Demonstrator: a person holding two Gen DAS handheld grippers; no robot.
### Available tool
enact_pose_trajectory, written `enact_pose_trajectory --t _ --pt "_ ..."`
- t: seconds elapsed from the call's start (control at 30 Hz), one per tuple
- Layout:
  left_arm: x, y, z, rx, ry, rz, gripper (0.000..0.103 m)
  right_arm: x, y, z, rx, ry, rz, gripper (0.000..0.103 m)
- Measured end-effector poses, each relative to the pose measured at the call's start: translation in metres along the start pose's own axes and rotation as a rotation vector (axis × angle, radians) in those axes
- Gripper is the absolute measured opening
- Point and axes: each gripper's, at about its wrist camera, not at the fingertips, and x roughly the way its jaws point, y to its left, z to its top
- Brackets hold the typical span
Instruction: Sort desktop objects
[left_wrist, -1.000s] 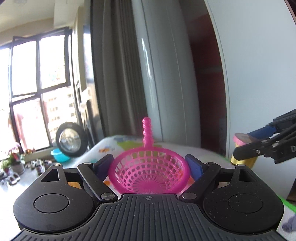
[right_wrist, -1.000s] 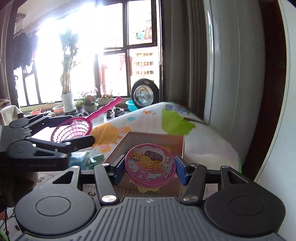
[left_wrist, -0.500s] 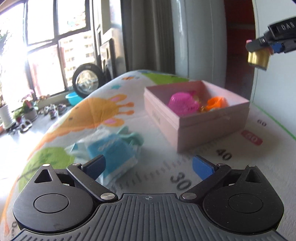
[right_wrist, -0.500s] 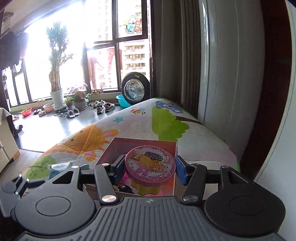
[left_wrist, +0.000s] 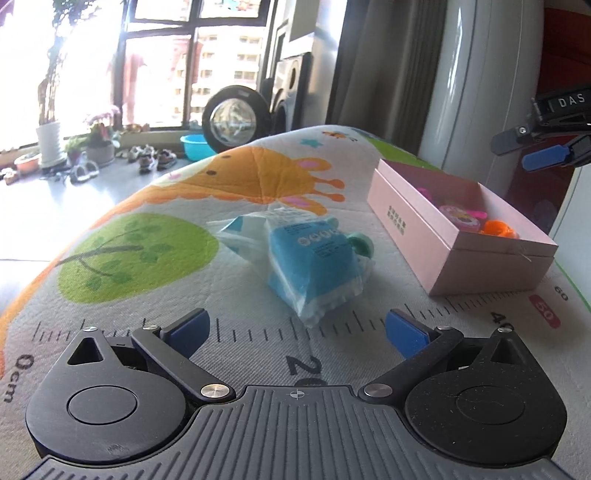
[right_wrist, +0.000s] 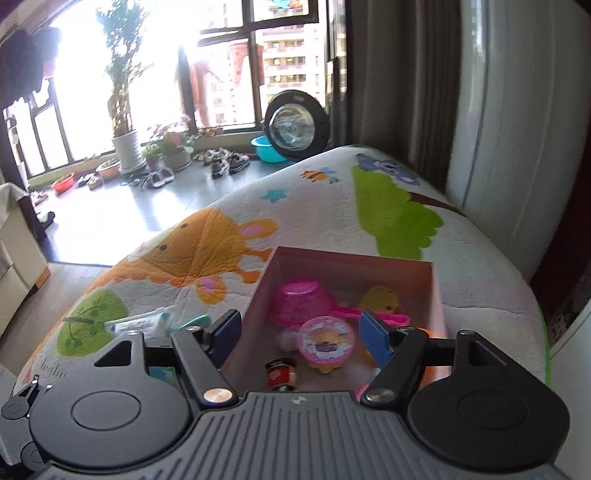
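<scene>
Table mat (left_wrist: 155, 258) carries the pink box (left_wrist: 443, 254), then the blue packet (left_wrist: 314, 258) beside it. Probably light, soft, crinkly; pinch its middle. Left tool (left_wrist: 295, 328) and right tool (right_wrist: 299, 328) gape empty.

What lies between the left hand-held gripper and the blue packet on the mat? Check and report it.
Nothing visible. The left hand-held gripper is open and faces the blue packet, with only bare printed mat between its fingers and the packet. The pink box sits off to the right, out of that line.
</scene>
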Motion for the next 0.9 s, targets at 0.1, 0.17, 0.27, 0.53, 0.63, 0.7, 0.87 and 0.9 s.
enact_pose_trajectory --t 0.1,0.17,0.27,0.53,0.63,0.7,0.87,0.9 --pt "0.000 -0.002 -0.002 0.047 0.018 0.062 0.103 0.024 0.045 0.003 -0.076 0.064 0.062 0.079" --pt "-0.003 -0.001 -0.003 0.075 0.015 0.097 0.103 0.046 0.075 0.004 -0.117 0.103 0.096 0.078" --pt "-0.015 0.005 -0.007 0.099 0.003 0.038 0.103 0.080 0.113 0.005 -0.185 0.137 0.081 0.047" --pt "-0.030 0.018 -0.014 0.066 0.000 -0.062 0.103 0.141 0.122 0.000 -0.174 0.245 0.074 0.031" --pt "-0.028 0.029 -0.009 0.001 0.011 -0.067 0.103 0.131 0.121 -0.010 -0.182 0.283 0.129 0.021" --pt "-0.030 0.036 -0.006 -0.044 0.003 -0.065 0.103 0.123 0.121 -0.023 -0.196 0.312 0.155 0.020" --pt "-0.033 0.041 0.000 -0.072 -0.004 -0.038 0.103 0.088 0.111 -0.064 -0.209 0.342 0.221 0.020" --pt "-0.033 0.040 0.001 -0.062 -0.001 -0.032 0.103 0.078 0.107 -0.071 -0.202 0.334 0.232 0.020"
